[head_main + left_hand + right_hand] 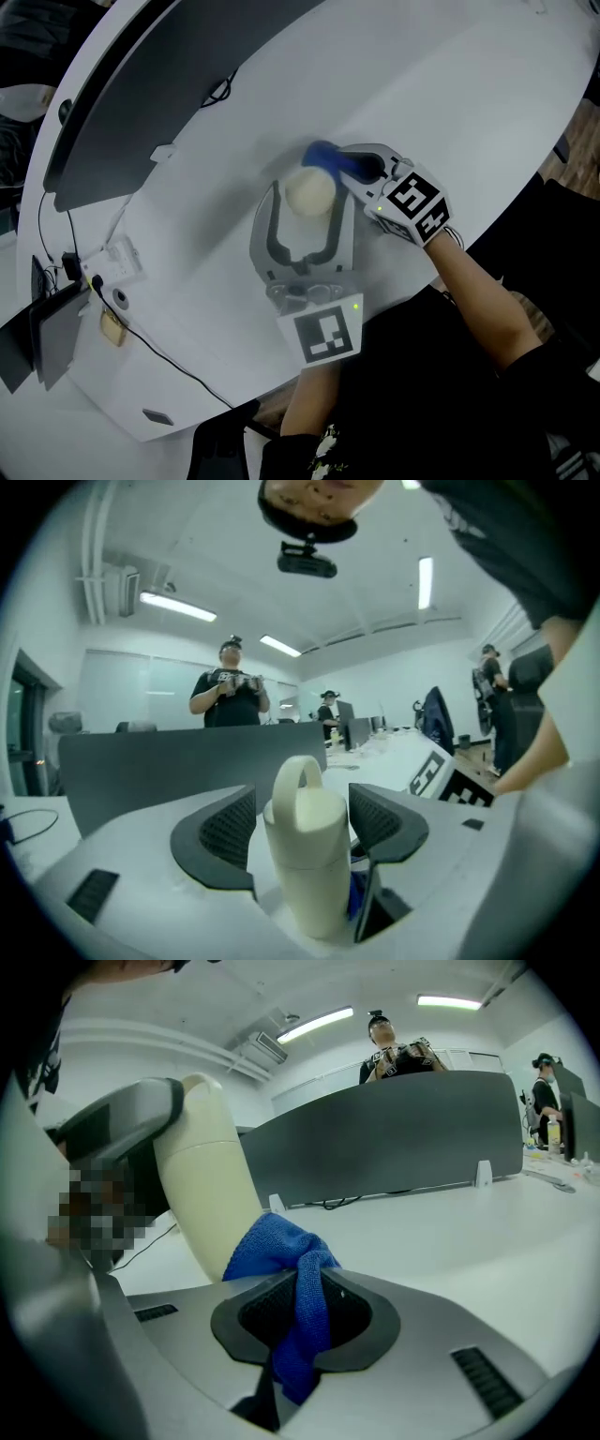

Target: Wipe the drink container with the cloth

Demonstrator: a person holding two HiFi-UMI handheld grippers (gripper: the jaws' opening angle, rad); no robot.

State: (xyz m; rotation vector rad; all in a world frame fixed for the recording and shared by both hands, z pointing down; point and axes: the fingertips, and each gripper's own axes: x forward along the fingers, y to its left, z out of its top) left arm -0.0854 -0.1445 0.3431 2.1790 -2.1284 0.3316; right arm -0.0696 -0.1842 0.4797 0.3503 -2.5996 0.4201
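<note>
Left gripper is open, its jaws standing either side of the upright cream bottle on the white table, with the pads not pressing it. Right gripper is clamped on a blue cloth, whose bunched end touches the bottle's side.

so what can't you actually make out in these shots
Drink container base: left gripper view, hidden behind the left hand-held gripper body.
How much cloth lies against the container: head view blurs it; left gripper view shows only a blue sliver behind the container.
Small items at the table left edge: head view, too small and dark.
</note>
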